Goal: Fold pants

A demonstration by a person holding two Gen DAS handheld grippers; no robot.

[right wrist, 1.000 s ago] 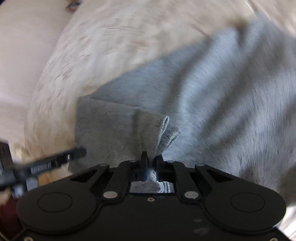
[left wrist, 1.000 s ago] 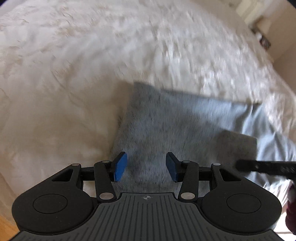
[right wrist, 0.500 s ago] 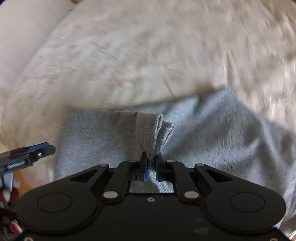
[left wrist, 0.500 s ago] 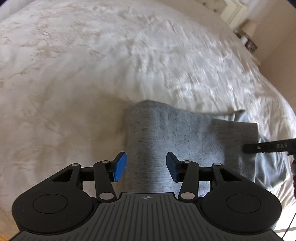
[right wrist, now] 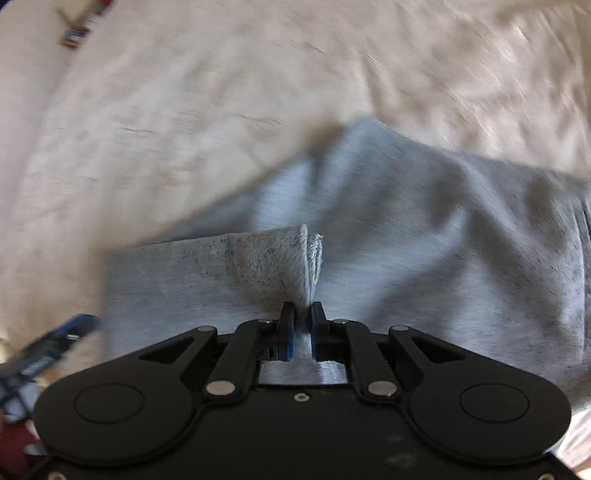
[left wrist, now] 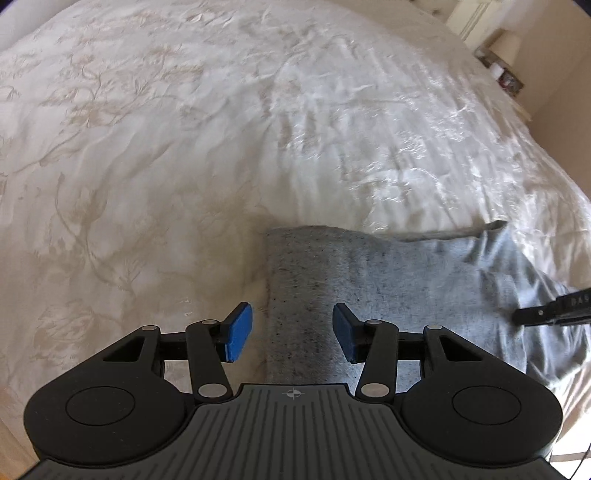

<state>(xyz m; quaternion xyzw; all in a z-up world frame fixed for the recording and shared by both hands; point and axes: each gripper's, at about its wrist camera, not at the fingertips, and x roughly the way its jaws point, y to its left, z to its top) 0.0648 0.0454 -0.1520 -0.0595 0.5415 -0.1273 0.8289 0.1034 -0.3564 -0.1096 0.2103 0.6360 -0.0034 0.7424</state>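
Note:
The grey pants (left wrist: 388, 280) lie folded on a cream bedspread (left wrist: 184, 147). My left gripper (left wrist: 291, 332) hovers open over their left edge, blue pads apart with nothing pinched between them. In the right wrist view the pants (right wrist: 424, 229) spread ahead and to the right, and my right gripper (right wrist: 301, 325) is shut on a bunched fold of grey cloth that stands up between its pads. The other tool shows as a black bar (left wrist: 554, 310) at the right edge of the left wrist view, and blurred at the lower left (right wrist: 48, 350) of the right wrist view.
The patterned bedspread (right wrist: 184, 110) stretches far beyond the pants on all sides. A lamp and small items (left wrist: 506, 62) stand on a bedside stand at the top right. Small objects (right wrist: 77, 33) lie off the bed at the top left.
The right gripper has carried its pinched fold across the pants, and the cloth lies further right in its view. The left gripper drifted so the pants' left edge now sits between its pads.

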